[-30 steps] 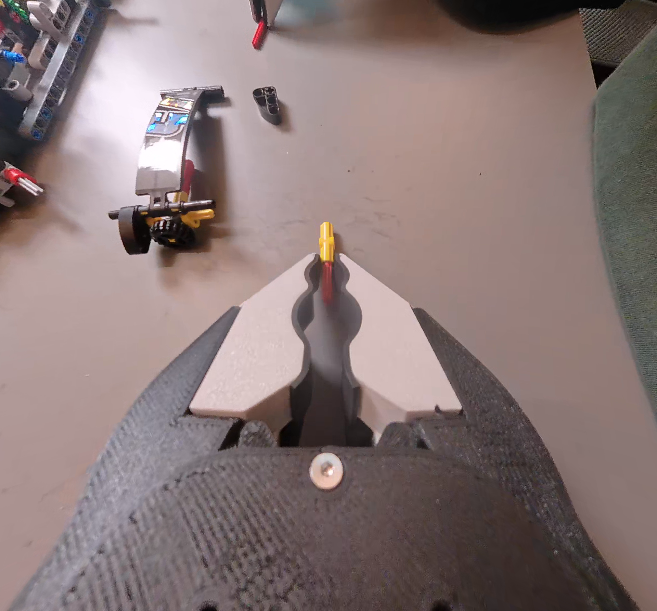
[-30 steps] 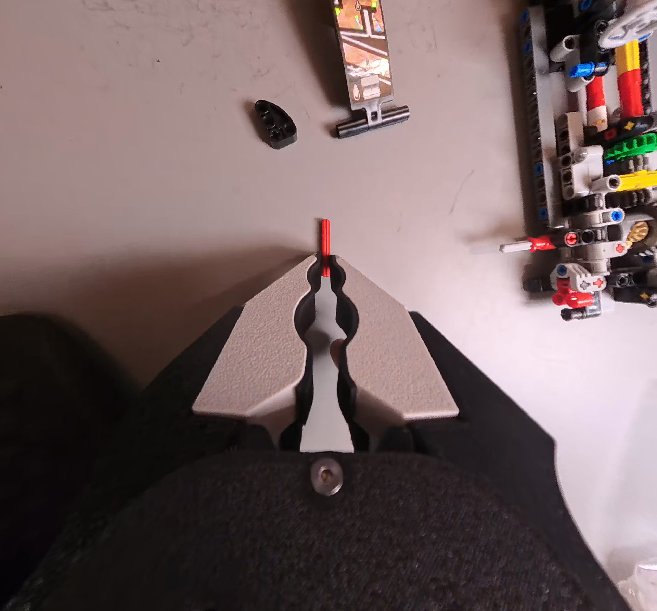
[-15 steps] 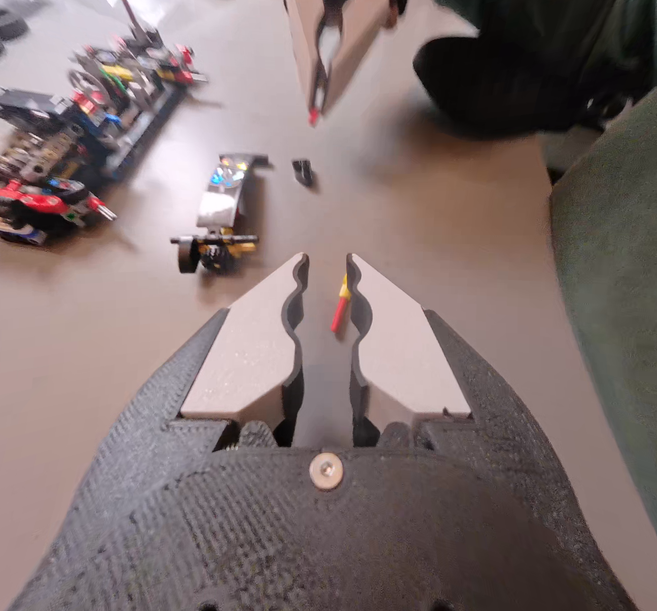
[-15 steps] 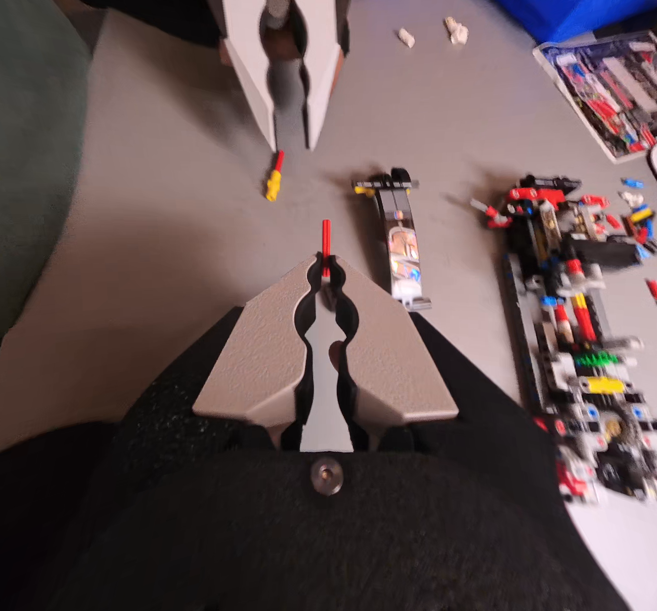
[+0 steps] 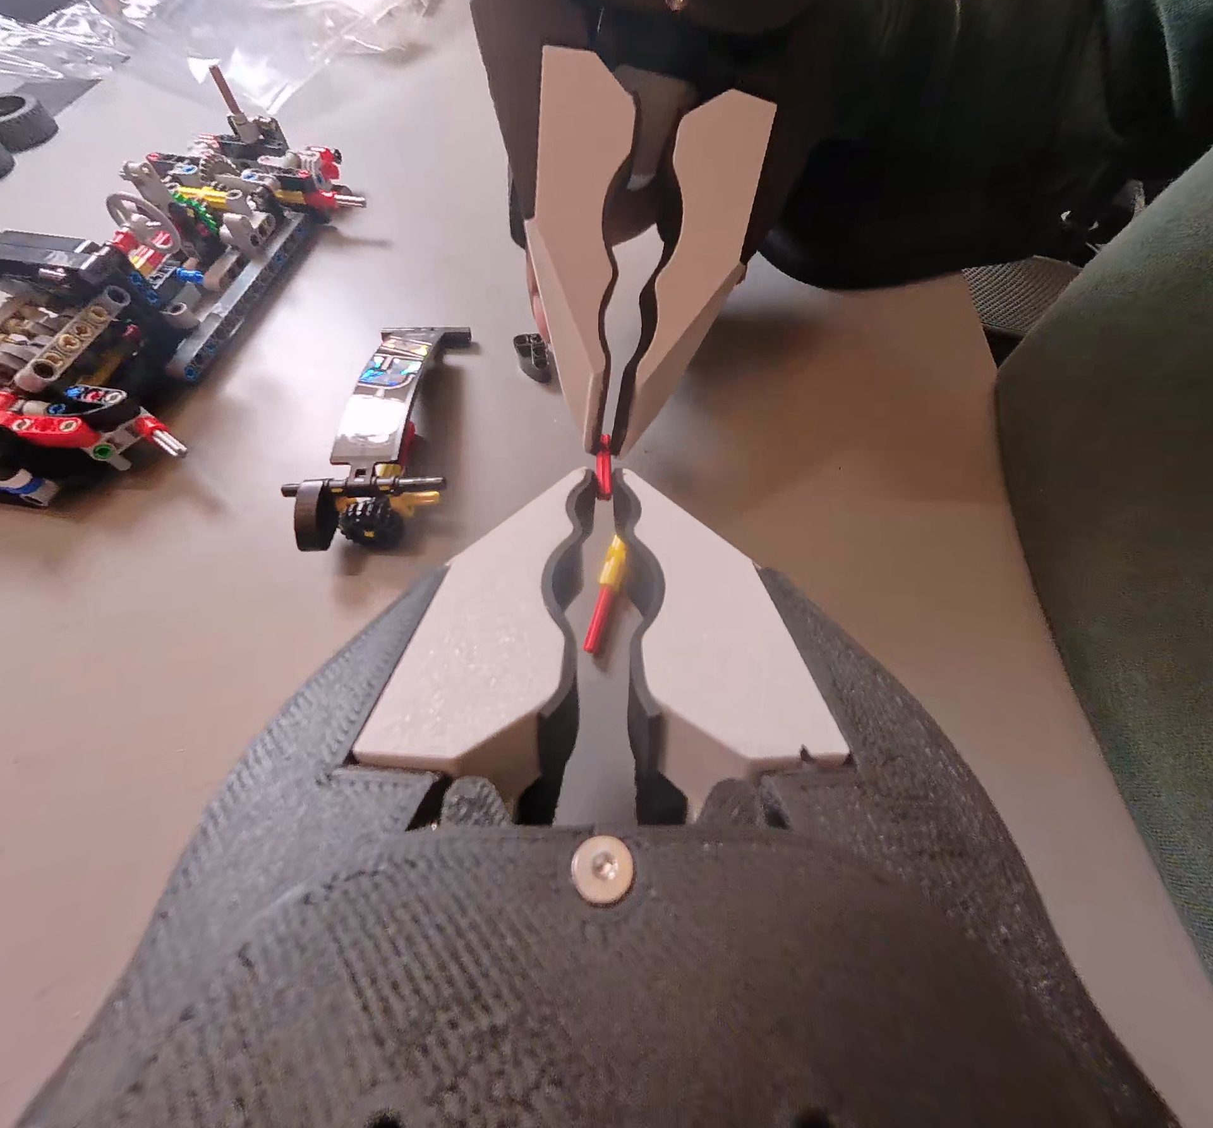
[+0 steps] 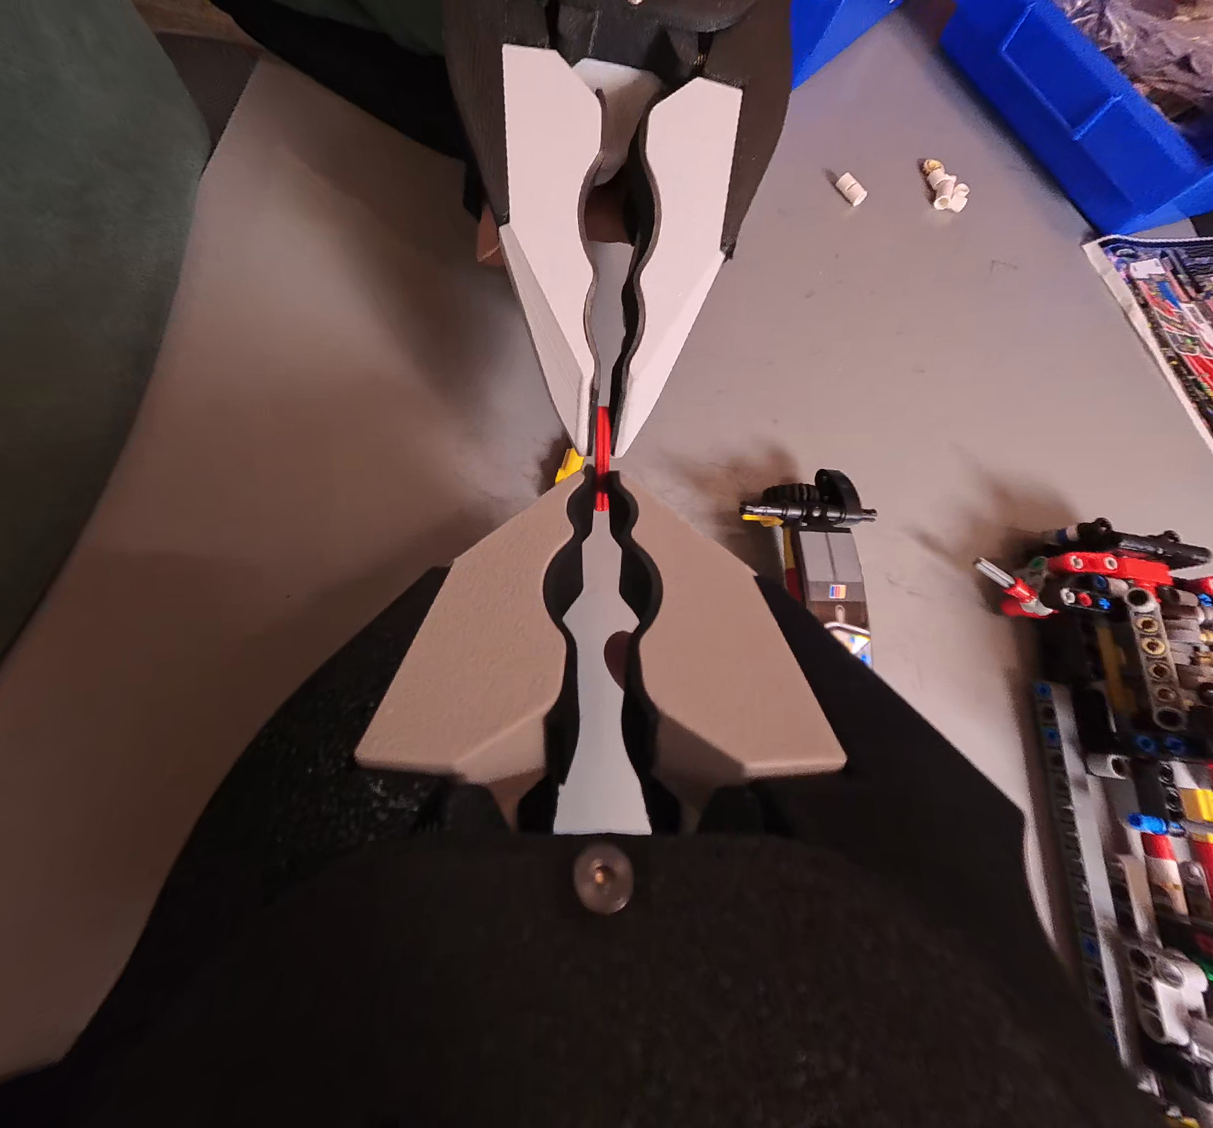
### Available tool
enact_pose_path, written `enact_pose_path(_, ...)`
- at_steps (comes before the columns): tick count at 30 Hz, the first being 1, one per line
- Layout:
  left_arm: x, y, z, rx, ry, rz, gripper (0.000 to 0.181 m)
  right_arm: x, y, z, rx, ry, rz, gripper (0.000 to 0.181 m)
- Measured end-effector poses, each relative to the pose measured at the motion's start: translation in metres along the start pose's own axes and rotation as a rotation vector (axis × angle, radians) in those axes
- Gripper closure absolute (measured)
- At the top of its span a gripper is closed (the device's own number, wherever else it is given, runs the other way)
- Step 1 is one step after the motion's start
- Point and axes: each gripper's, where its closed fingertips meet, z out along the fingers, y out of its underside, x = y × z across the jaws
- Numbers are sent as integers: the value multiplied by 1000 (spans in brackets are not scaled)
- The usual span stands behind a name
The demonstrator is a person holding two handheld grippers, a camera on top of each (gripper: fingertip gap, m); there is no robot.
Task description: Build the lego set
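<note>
We are pinching one small red axle [image 5: 604,473] mid-frame between both grippers, left gripper [image 5: 602,484] and right gripper [image 6: 601,487] jaws pressed on it tip to tip, while a yellow-and-red pin [image 5: 605,597] is lying on the table [image 5: 820,473] beneath, the lego chassis [image 5: 151,282] sitting at upper left.

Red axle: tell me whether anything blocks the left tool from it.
Nothing visible does. The axle already sits between the tips of the left tool, and the right tool grips its other end.
</note>
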Motion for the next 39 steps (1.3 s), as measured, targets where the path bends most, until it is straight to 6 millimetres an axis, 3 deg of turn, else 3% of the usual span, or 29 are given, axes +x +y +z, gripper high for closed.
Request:
enact_pose_path(9,0,-6,-4,43,14,-24,180,2,-7,-8,40,8,13,181)
enact_pose_path(14,-1,-7,-5,56,13,-33,171,2,-5,-8,32,6,18,181)
enact_pose_path(25,0,-11,-8,82,26,-34,179,1,-7,-8,39,2,20,181)
enact_pose_path(30,-2,-39,-27,290,111,-177,179,10,-37,-26,283,34,60,179)
enact_pose_path(34,0,-58,-42,429,209,-285,180,13,-60,-42,477,51,72,167)
enact_pose_path(39,3,-65,-47,486,276,-357,180,10,-68,-42,512,72,20,169)
